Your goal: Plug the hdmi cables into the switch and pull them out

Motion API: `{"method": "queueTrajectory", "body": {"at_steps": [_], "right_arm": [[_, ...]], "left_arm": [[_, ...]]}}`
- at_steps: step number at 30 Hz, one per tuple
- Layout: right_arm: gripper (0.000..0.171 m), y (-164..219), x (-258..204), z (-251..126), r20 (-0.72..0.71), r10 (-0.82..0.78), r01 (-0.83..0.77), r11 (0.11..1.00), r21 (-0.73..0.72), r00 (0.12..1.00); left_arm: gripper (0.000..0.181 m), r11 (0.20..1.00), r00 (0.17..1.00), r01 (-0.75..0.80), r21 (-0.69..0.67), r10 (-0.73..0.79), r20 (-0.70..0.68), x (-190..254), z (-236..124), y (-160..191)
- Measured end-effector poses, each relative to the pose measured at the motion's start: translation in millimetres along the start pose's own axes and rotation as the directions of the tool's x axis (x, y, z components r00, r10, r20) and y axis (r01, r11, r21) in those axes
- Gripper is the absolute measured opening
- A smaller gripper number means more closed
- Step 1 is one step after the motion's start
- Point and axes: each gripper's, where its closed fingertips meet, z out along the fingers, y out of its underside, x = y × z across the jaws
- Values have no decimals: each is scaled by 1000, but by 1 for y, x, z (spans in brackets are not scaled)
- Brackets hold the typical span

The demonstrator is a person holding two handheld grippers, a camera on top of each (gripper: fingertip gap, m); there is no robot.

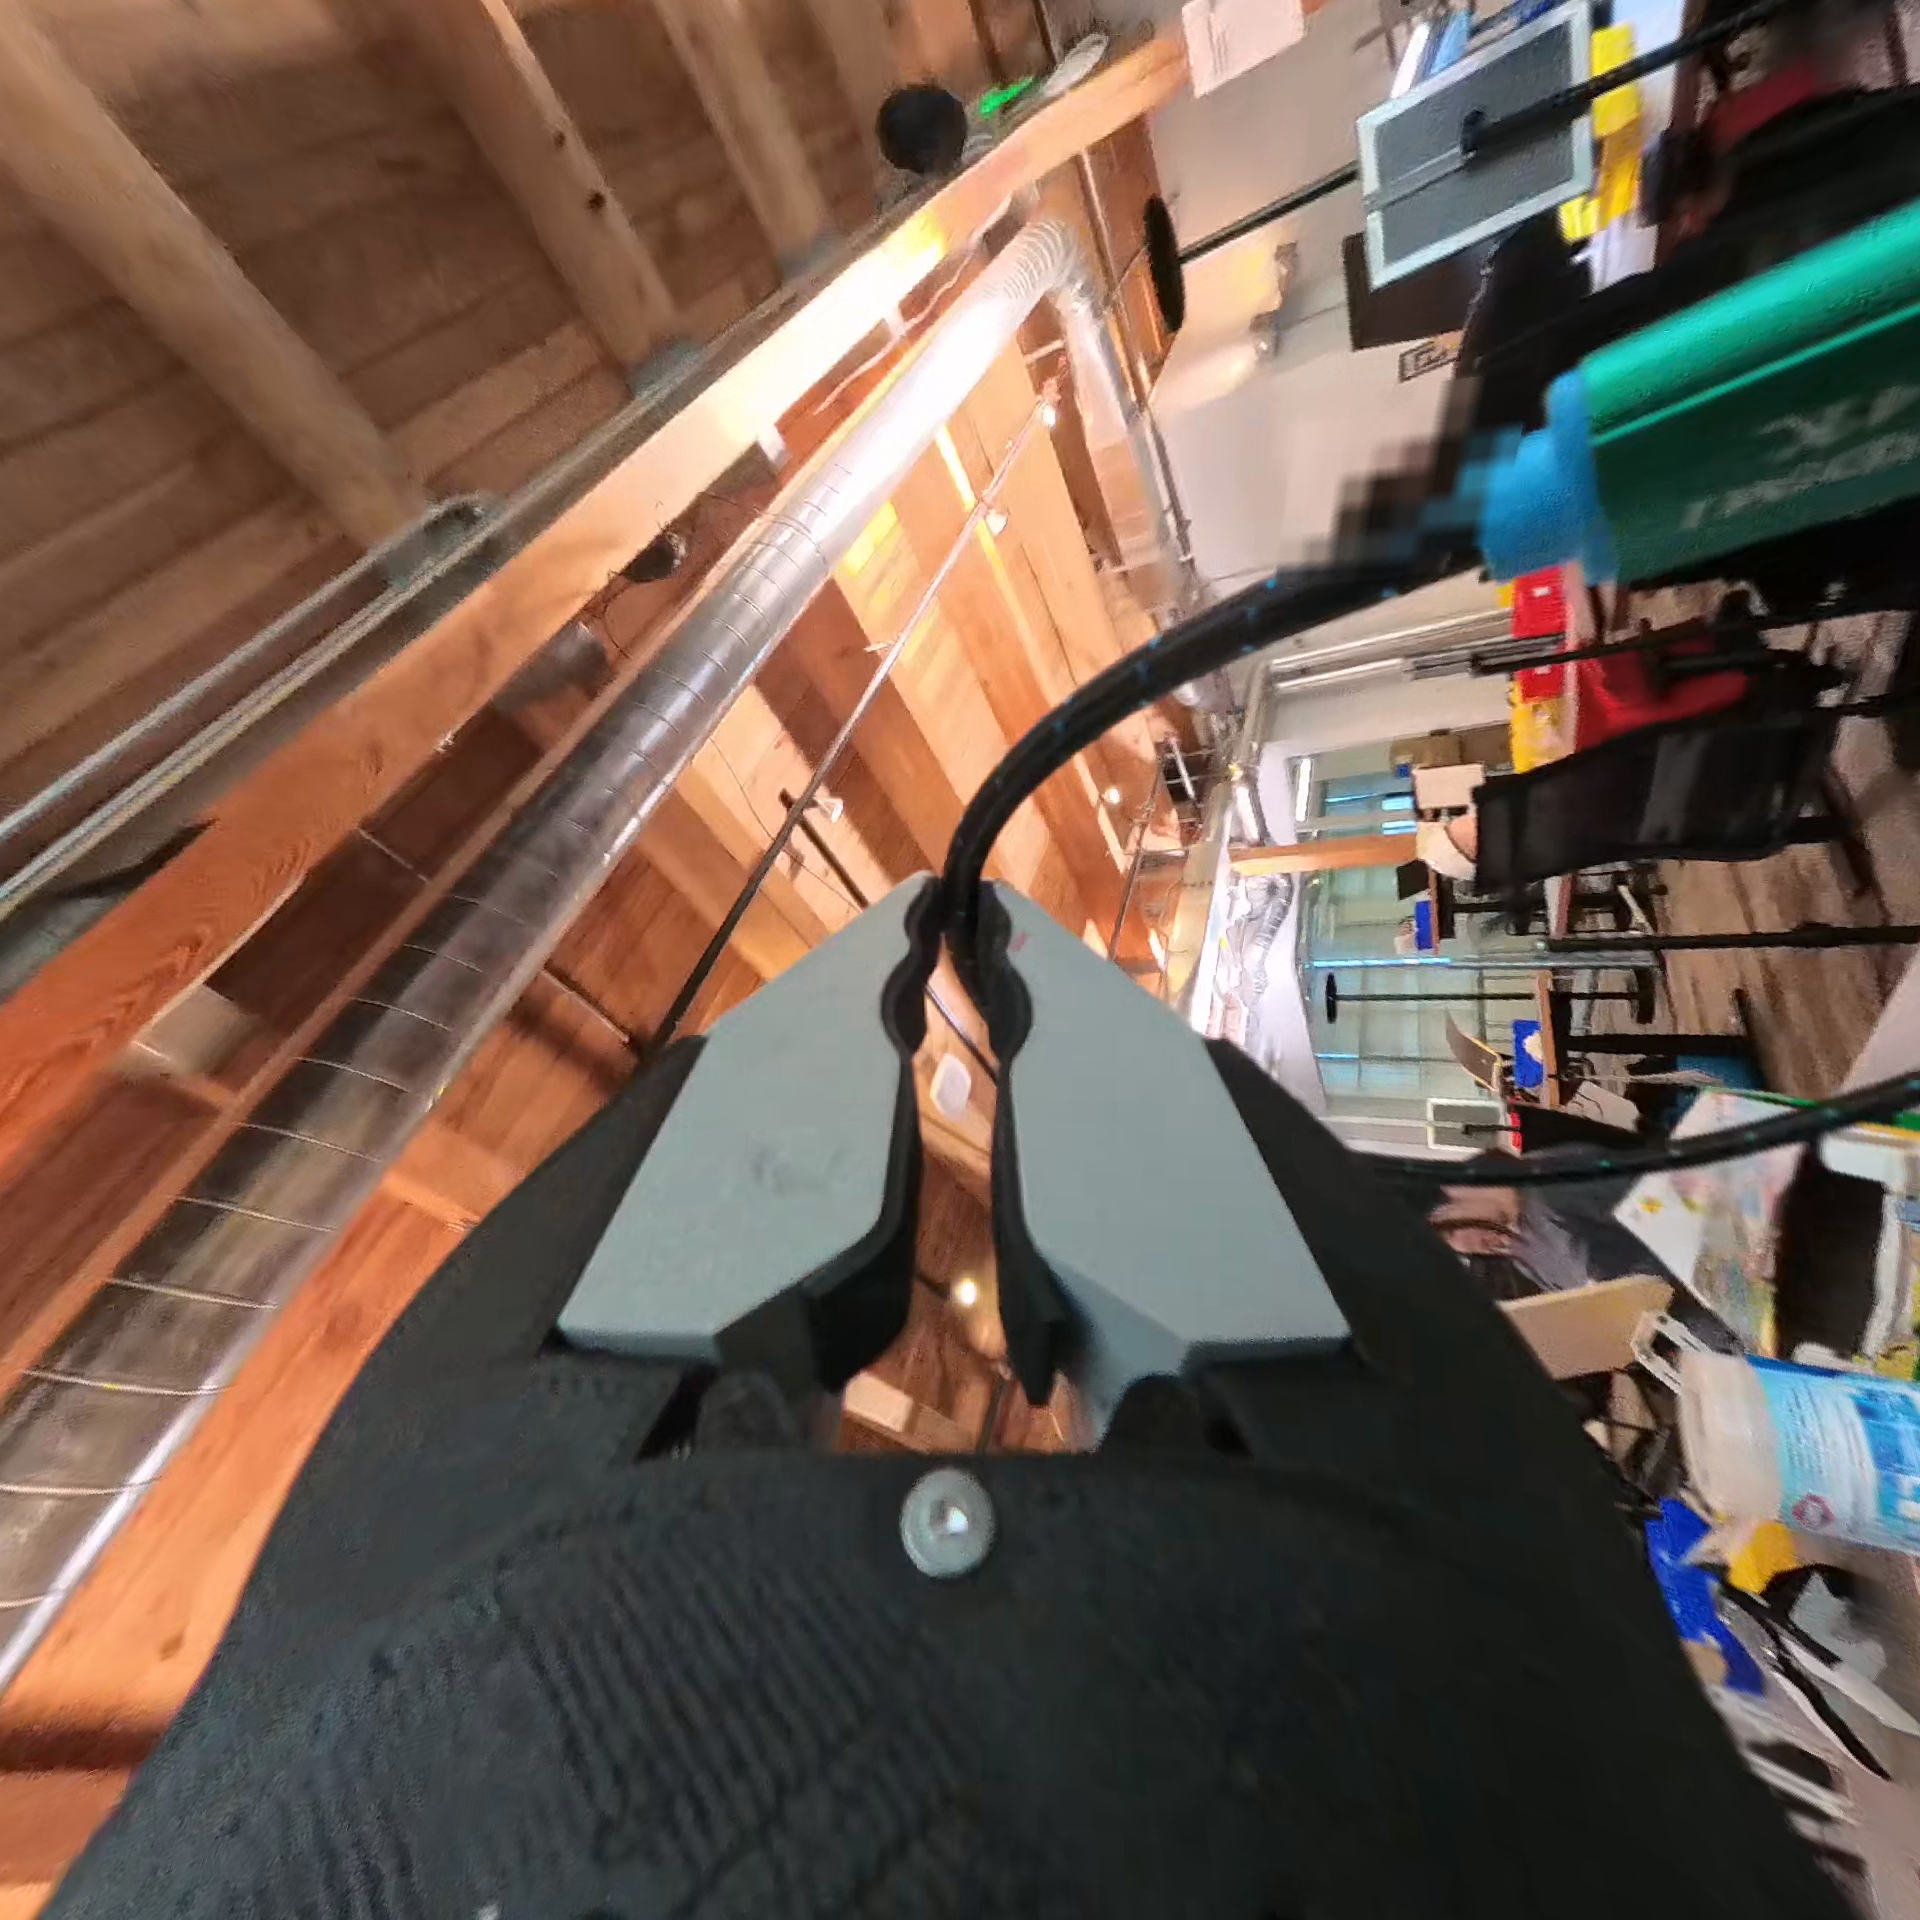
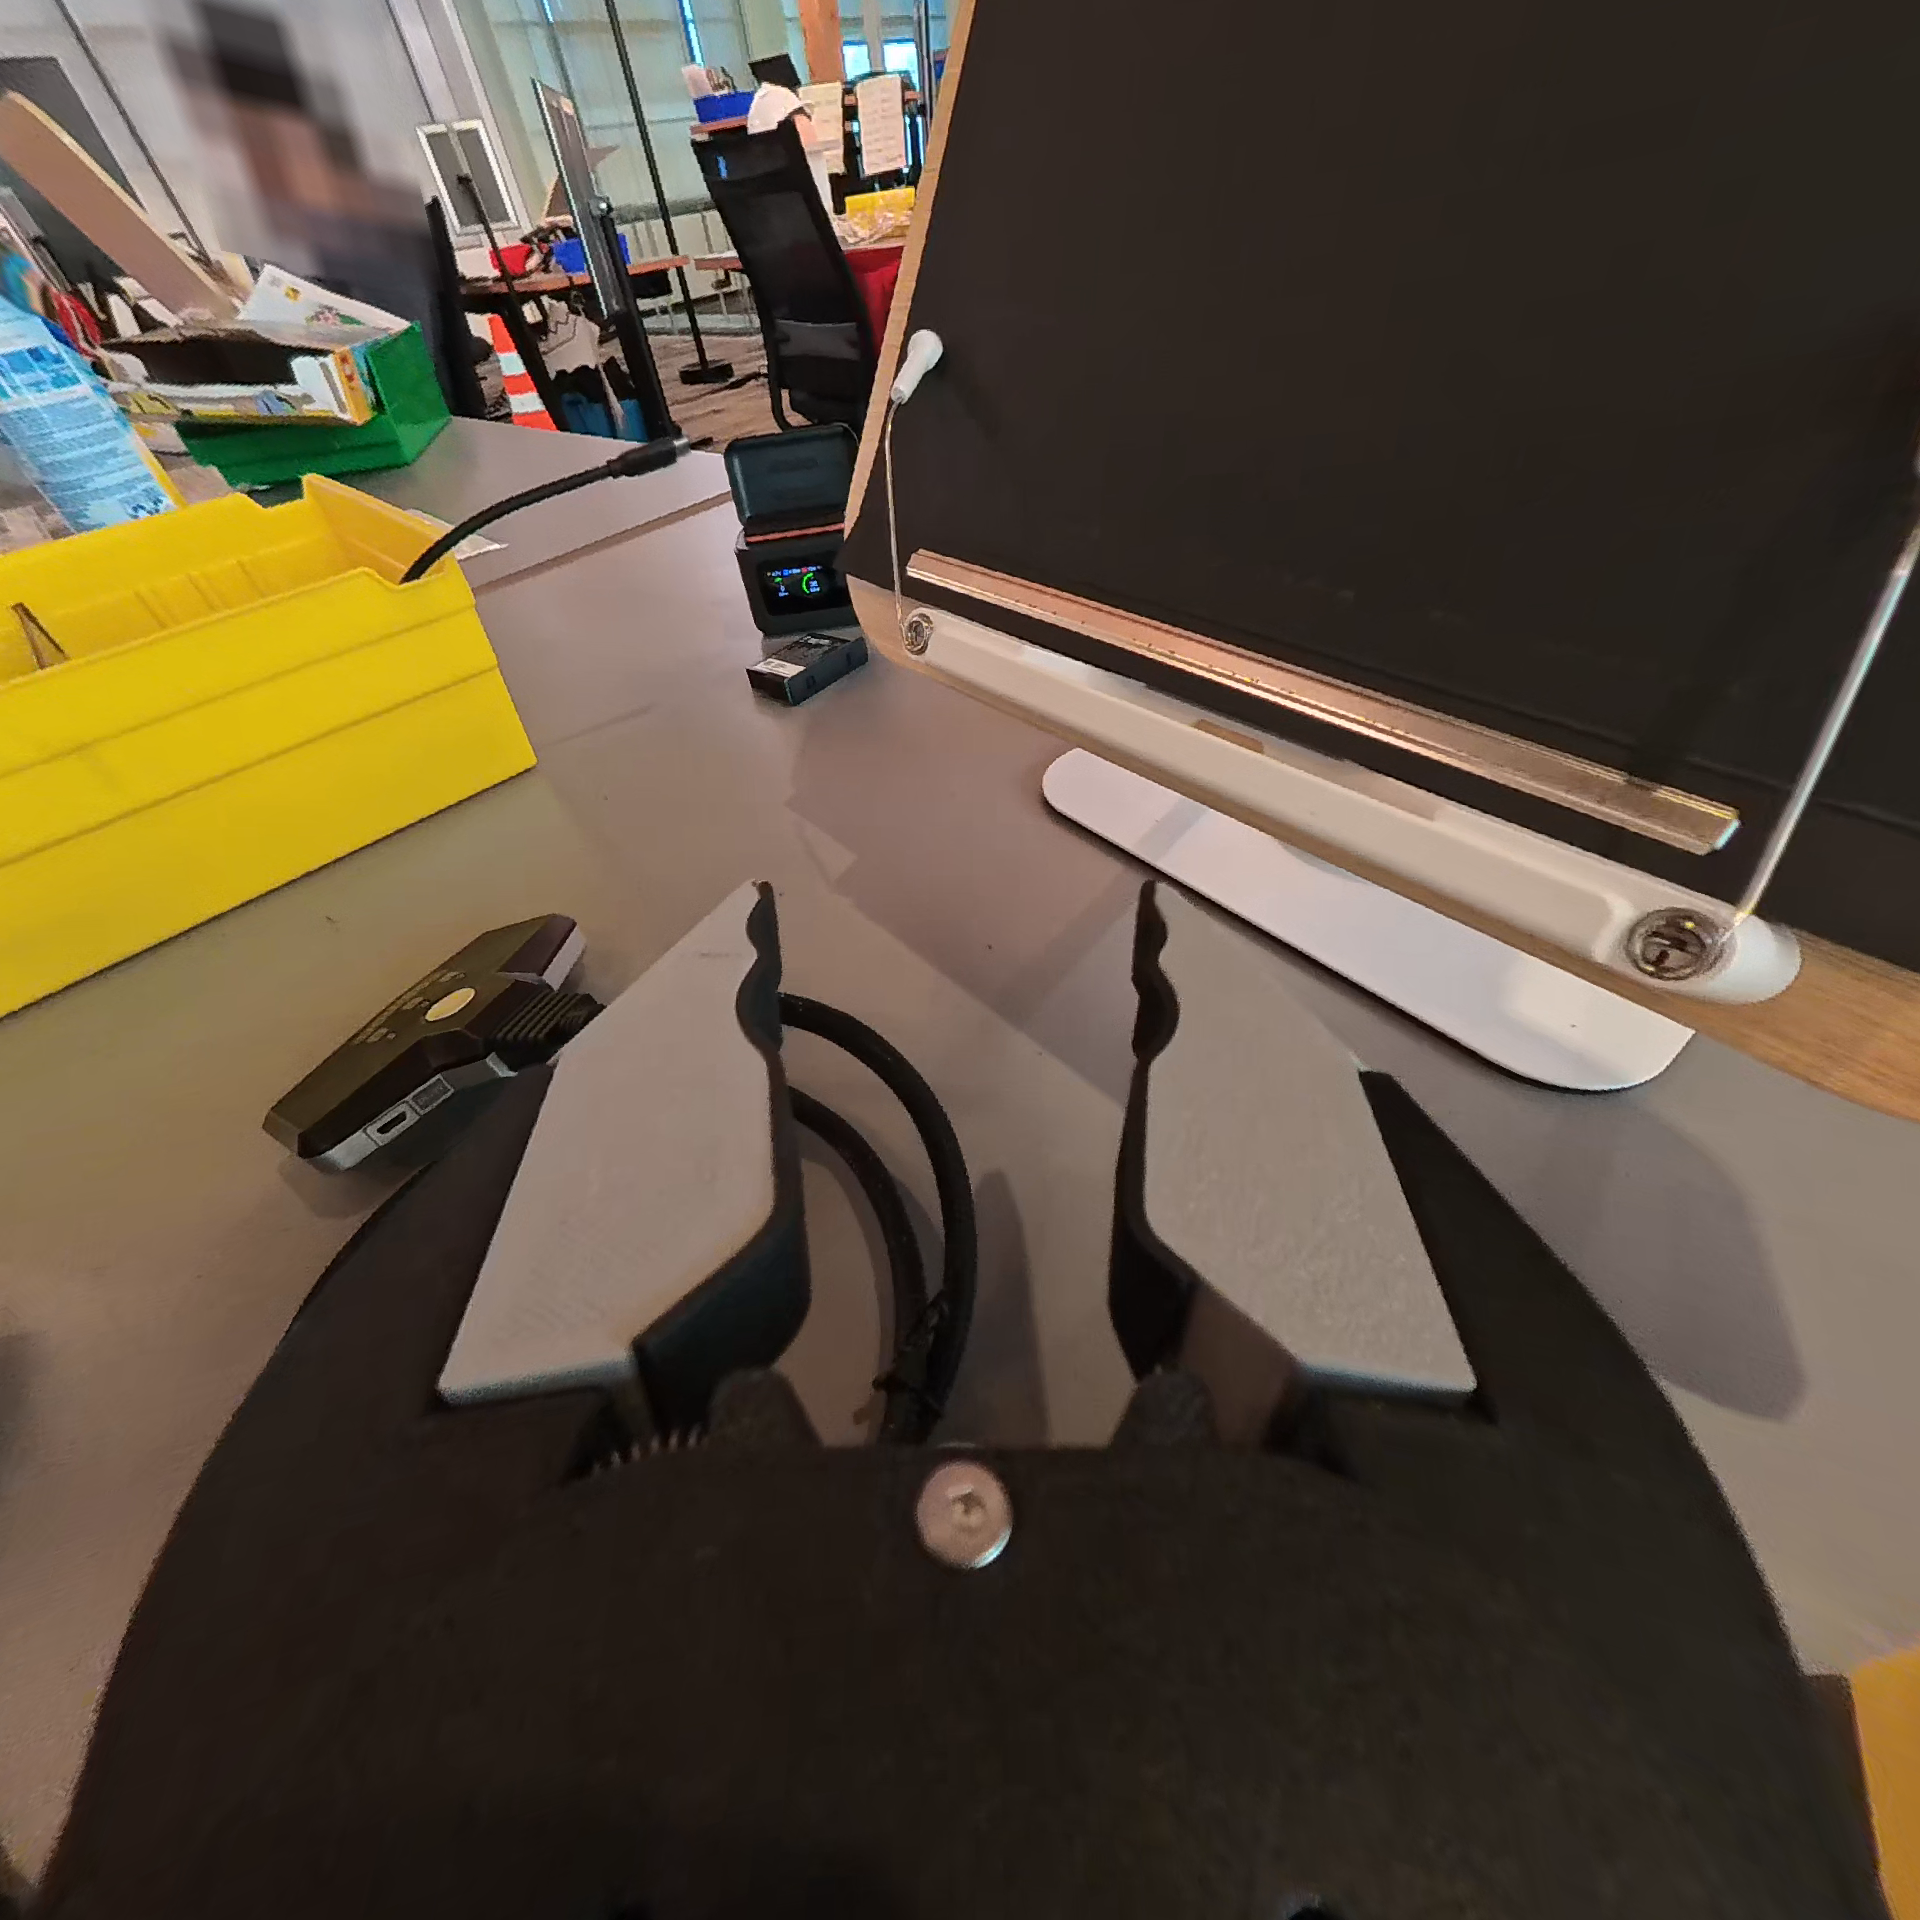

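Note:
In the left wrist view my left gripper (image 1: 961, 925) is tilted up toward a wooden ceiling and is shut on a black HDMI cable (image 1: 1101, 707) flecked with blue. The cable arcs from the fingertips up to the right. In the right wrist view my right gripper (image 2: 951, 925) is open and empty, low over the grey table (image 2: 675, 790). The small black HDMI switch (image 2: 416, 1049) lies on the table just left of the left finger, with a black plug (image 2: 540, 1023) in its near end. A loop of black cable (image 2: 935, 1132) lies on the table between the open fingers.
A yellow bin (image 2: 229, 707) stands at the left, with a black cable (image 2: 520, 504) leading out of it. A black board on a white stand (image 2: 1351, 520) fills the right. A black device with a lit screen (image 2: 795, 561) and a small battery (image 2: 805, 665) lie behind. A green and blue object (image 1: 1714, 436) hangs upper right in the left view. There is about 50 centimetres between the tips of the two grippers. The left gripper is farther from the small black HDMI switch (image 2: 416, 1049), some 45 centimetres, than the right, some 15 centimetres.

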Motion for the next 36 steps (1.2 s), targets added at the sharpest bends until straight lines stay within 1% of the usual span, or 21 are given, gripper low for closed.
{"method": "queueTrajectory", "body": {"at_steps": [1, 4, 6, 8, 10, 11, 13, 15, 17, 20, 23, 25, 26, 27, 28, 29, 30, 31, 32, 34, 36], "right_arm": [[67, 0, -1, 0, 2, -2, 2, 1000, -2, 1000], [67, 1, -1, 1, -2, -13, 13, 1000, -6, 1000], [67, 1, 0, 0, -4, -8, 8, 1000, -2, 1000], [67, 0, 2, 0, -2, 4, -4, 1000, 3, 1000], [66, 1, 3, 0, 6, 18, -18, 1000, 4, 1000], [66, 2, 3, 1, 14, 27, -27, 1000, 2, 1000], [65, 4, 2, 3, 28, 41, -41, 999, -3, 999], [67, 4, 1, 3, 36, 40, -40, 999, 0, 999], [70, -1, -3, 1, 63, 32, -33, 999, 26, 998], [71, -11, -7, -6, 79, 4, -11, 996, 84, 997], [71, -19, -4, -11, 59, -7, 0, 992, 126, 998], [71, -22, 2, -14, 35, -3, -2, 990, 142, 999], [71, -22, 5, -14, 25, 2, -5, 990, 141, 1000], [71, -21, 9, -14, 11, 9, -11, 991, 135, 1000], [71, -18, 13, -14, -5, 19, -18, 992, 123, 1000], [70, -15, 18, -13, -29, 29, -26, 994, 106, 999], [71, -12, 23, -12, -55, 35, -30, 996, 84, 998], [70, -9, 27, -11, -73, 37, -32, 997, 67, 997], [69, -6, 30, -10, -85, 39, -34, 998, 55, 996], [68, -2, 35, -9, -113, 45, -41, 999, 33, 993], [65, 4, 44, -8, -165, 43, -43, 999, 0, 985]], "left_arm": [[4, 999, 999, 35, -13, -35, -15, 0, 1, -3], [3, 969, 965, 249, 9, -247, -87, -8, -5, -27], [4, 946, 942, 321, 42, -314, -123, -16, -13, -53], [3, 916, 917, 383, 118, -362, -170, -25, -25, -89], [4, 865, 885, 439, 241, -371, -281, -27, -44, -136], [4, 838, 876, 458, 295, -370, -308, -30, -52, -157], [4, 805, 862, 472, 359, -335, -381, -26, -65, -195], [4, 768, 833, 507, 392, -319, -453, -19, -75, -231], [4, 731, 776, 565, 383, -314, -547, -6, -82, -265], [4, 671, 659, 658, 341, -294, -693, 15, -95, -317], [5, 600, 581, 735, 317, -316, -750, 16, -102, -360], [5, 584, 485, 776, 238, -311, -817, 26, -106, -383], [9, 588, 438, 788, 184, -325, -838, 35, -105, -391], [16, 583, 386, 804, 113, -368, -846, 42, -101, -395], [15, 565, 291, 825, 13, -405, -867, 53, -100, -398], [22, 534, 153, 839, -101, -411, -899, 64, -106, -402], [39, 492, 20, 845, -207, -416, -909, 72, -111, -404], [49, 450, -76, 845, -289, -434, -898, 77, -112, -401], [51, 415, -133, 844, -340, -453, -882, 83, -112, -394], [57, 357, -183, 851, -385, -485, -855, 96, -114, -374], [59, 326, -240, 847, -420, -470, -850, 114, -127, -356]]}}
